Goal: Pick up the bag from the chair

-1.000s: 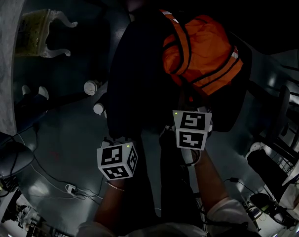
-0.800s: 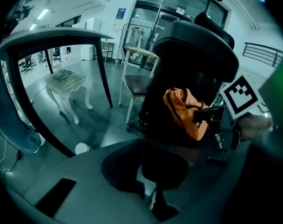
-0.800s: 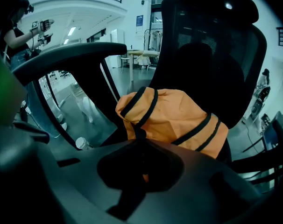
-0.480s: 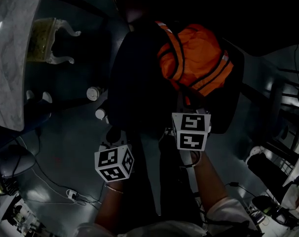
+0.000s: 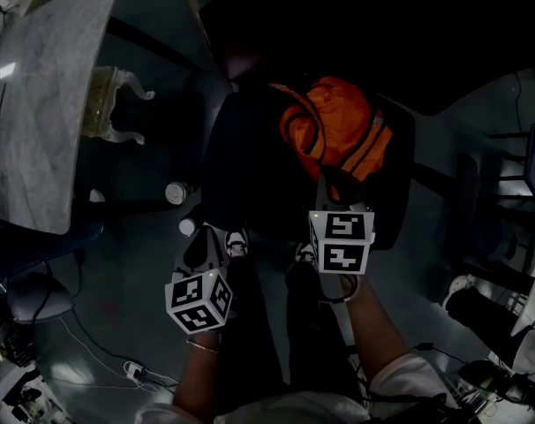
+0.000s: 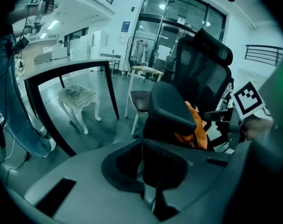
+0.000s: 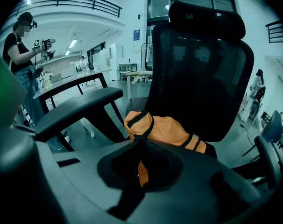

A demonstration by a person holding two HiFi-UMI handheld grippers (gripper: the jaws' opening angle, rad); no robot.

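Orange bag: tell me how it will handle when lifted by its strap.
Probably floppy: the orange bag looks crumpled, so it should sag below the black strap pinched in the jaws of the right gripper. Likely light, since the thin fabric looks slack.

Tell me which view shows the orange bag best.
Right gripper view: the bag sits close, well lit, straps clear. Head view shows the bag dim from above; left gripper view only a sliver behind the armrest.

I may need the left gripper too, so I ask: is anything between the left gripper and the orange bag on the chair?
Yes. The chair's black armrest stands right in front of the left gripper and hides most of the orange bag, which shows only partly behind it.
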